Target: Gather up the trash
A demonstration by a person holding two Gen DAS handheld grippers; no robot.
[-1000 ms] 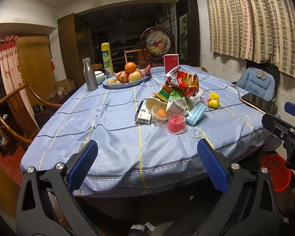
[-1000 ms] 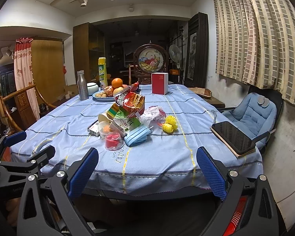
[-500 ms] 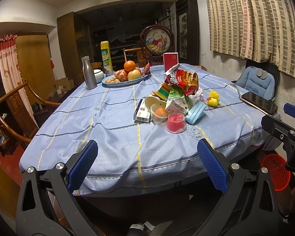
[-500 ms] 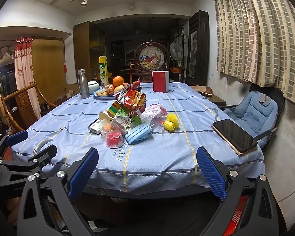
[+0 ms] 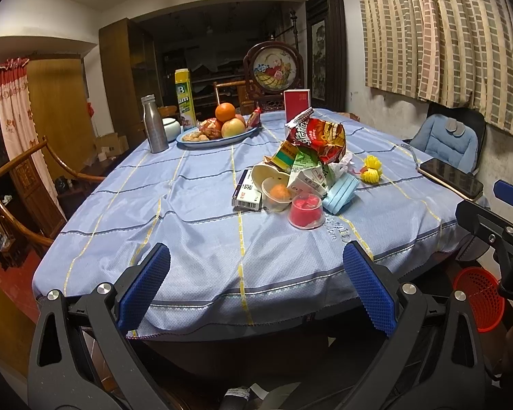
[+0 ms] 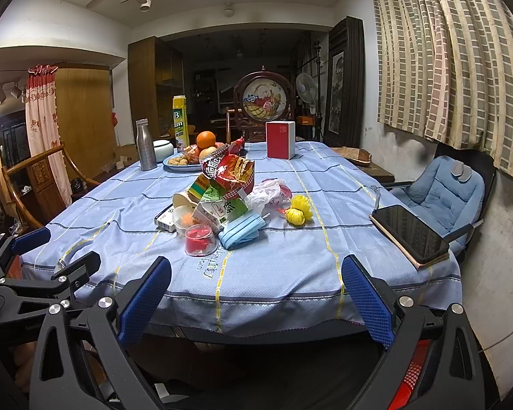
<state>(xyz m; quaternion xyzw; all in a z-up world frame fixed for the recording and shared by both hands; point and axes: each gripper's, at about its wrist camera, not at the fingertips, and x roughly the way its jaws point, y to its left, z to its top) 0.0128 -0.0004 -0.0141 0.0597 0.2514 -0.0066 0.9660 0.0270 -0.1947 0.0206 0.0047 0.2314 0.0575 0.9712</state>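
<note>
At frame centre, the trash pile (image 5: 301, 177) sits heaped on the tabletop (image 5: 195, 225), apparently gathered for pickup. Left hand-held gripper (image 5: 256, 290) and right hand-held gripper (image 6: 256, 294): jaws spread, empty, short of the tabletop edge.

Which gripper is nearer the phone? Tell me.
Right. The phone lies at the table's right edge, just ahead-right of the right gripper; the left gripper sits further left, beyond it.
</note>
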